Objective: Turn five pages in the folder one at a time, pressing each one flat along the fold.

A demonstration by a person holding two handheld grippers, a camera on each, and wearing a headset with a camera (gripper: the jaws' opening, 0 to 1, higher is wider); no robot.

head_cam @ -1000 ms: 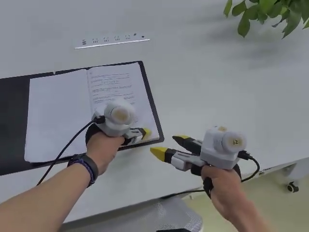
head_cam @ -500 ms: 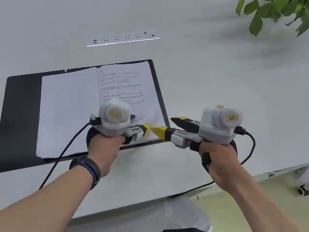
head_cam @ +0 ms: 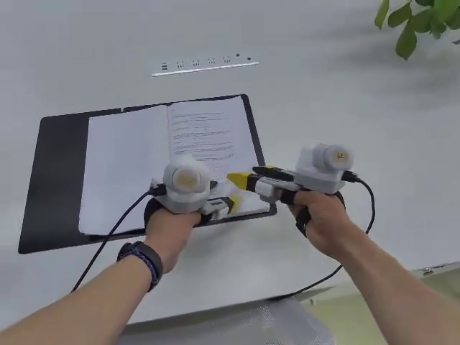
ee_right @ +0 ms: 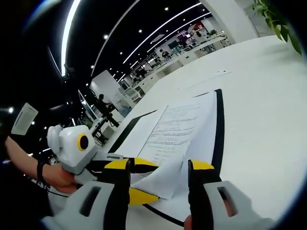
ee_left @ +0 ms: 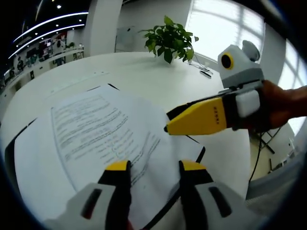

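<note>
The black folder [head_cam: 50, 180] lies open on the white table, with a blank left page [head_cam: 122, 165] and a printed right page [head_cam: 208, 136]. My left gripper [head_cam: 228, 205] rests open at the right page's near corner, its yellow-tipped jaws apart over the sheet's edge [ee_left: 154, 167]. My right gripper [head_cam: 248, 176] reaches in from the right, just beyond the left one, and is open. In the right gripper view a raised corner of the printed page [ee_right: 165, 179] sits in the gap [ee_right: 159, 166] without being pinched. The right gripper's yellow finger [ee_left: 196, 120] crosses the left gripper view.
A white power strip [head_cam: 205, 66] is set into the table behind the folder. Plant leaves [head_cam: 420, 21] hang over the far right corner. Black cables trail from both grippers toward the table's near edge [head_cam: 237, 287]. Bare tabletop stretches right of the folder.
My right gripper has moved left from beside the folder to the printed page's near right corner, close to the left gripper. The left gripper has stayed at that corner. The head camera has shifted.
</note>
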